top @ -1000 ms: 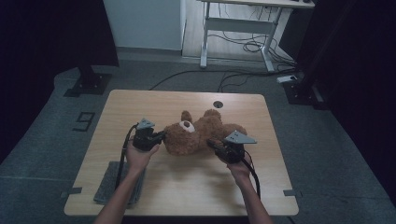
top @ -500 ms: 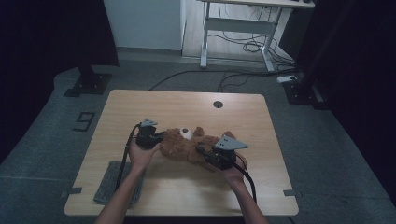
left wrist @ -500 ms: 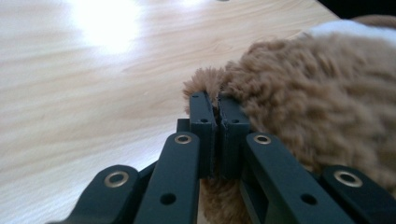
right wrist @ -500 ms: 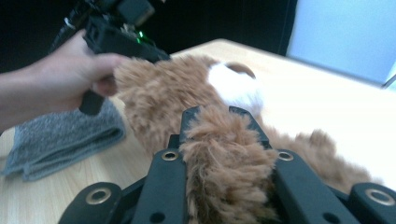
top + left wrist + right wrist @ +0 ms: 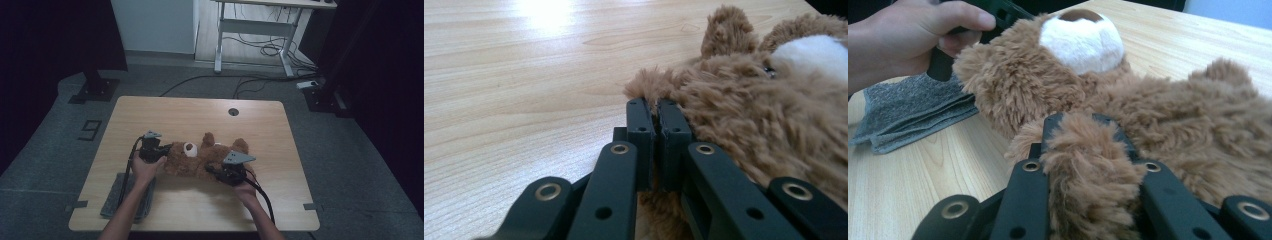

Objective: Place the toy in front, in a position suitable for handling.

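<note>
Now lying flat on the wooden tabletop point(image 5: 200, 112), near its middle: brown teddy bear point(image 5: 202, 159), white muzzle up. At its left end, left tongs point(image 5: 650, 130) clamped on a tuft of fur at the head. At its right end, right tongs point(image 5: 1083, 145) gripping a furry limb between both jaws. Folded grey cloth point(image 5: 117, 195) at the near left edge, beside the left hand point(image 5: 145, 170).

A light wooden table point(image 5: 200, 112) carries a brown teddy bear point(image 5: 200, 159) lying near its centre. A folded grey cloth point(image 5: 116, 197) lies at seven o'clock, by the near-left edge
</note>
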{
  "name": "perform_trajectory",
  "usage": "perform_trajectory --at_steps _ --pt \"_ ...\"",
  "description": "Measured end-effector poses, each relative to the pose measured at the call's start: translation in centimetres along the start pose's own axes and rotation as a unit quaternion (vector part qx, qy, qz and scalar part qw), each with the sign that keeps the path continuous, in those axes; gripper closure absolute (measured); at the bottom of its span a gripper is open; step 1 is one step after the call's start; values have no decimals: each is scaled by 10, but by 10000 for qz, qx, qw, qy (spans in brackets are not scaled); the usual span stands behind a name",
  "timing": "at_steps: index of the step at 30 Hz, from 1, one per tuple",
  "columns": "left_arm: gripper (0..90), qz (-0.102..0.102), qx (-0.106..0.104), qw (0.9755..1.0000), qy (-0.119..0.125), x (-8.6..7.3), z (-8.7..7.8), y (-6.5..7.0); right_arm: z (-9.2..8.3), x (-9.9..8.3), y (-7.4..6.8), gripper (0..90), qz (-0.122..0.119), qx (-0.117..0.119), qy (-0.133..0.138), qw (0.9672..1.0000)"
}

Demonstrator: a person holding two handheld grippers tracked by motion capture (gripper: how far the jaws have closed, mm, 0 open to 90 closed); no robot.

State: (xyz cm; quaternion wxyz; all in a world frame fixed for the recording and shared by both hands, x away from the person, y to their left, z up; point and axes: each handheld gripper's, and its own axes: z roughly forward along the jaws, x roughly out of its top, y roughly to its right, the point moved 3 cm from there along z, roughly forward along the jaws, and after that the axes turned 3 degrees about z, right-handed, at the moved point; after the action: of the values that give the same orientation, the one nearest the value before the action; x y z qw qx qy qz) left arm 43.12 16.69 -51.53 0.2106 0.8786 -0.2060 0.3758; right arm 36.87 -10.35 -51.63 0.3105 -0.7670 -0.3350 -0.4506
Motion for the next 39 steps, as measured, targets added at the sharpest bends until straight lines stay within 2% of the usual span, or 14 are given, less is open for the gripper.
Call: perform_trajectory --at_steps 6,10,14,17,19,20,22,24,28,30,33,34,35,39 --pt "850 7 84 9999 71 1 0 0 6 -6 6 777 88 -25 -85 9999" --pt "848 -37 95 9999 97 4 3 -3 8 -5 15 777 256 -28 -37 9997" --pt "834 81 246 9996 88 7 8 -4 12 -4 21 776 392 -87 76 9992" --pt "748 86 394 9991 141 9 7 -6 13 -4 18 769 334 -151 112 9993" --pt "626 9 472 9986 224 10 2 -9 12 -4 15 762 281 -180 122 9994" --pt "574 -48 518 9981 317 10 -3 -11 12 -4 14 756 258 -187 109 9994" --pt "503 8 699 9968 394 11 -15 -13 11 -4 12 734 218 -169 112 9996" --pt "458 113 802 9959 398 10 -28 -13 9 -3 9 695 212 -151 132 9996" --pt "413 285 759 9962 312 -1 -52 -7 5 0 3 515 139 -74 107 9998" --pt "393 368 770 9960 253 -10 -60 -3 0 1 -2 427 69 -161 88 9998" --pt "361 515 838 9952 1 -26 -65 2 -10 3 -7 306 57 -330 116 9994" --pt "354 515 838 9952 1 -26 -65 2 -15 3 -8 291 52 -383 126 9992" --pt "347 520 780 9956 -45 -36 -66 5 -20 3 -8 281 63 -446 168 9988" --pt "326 585 711 9957 -115 -52 -71 11 -39 1 -7 254 205 -524 313 9979"
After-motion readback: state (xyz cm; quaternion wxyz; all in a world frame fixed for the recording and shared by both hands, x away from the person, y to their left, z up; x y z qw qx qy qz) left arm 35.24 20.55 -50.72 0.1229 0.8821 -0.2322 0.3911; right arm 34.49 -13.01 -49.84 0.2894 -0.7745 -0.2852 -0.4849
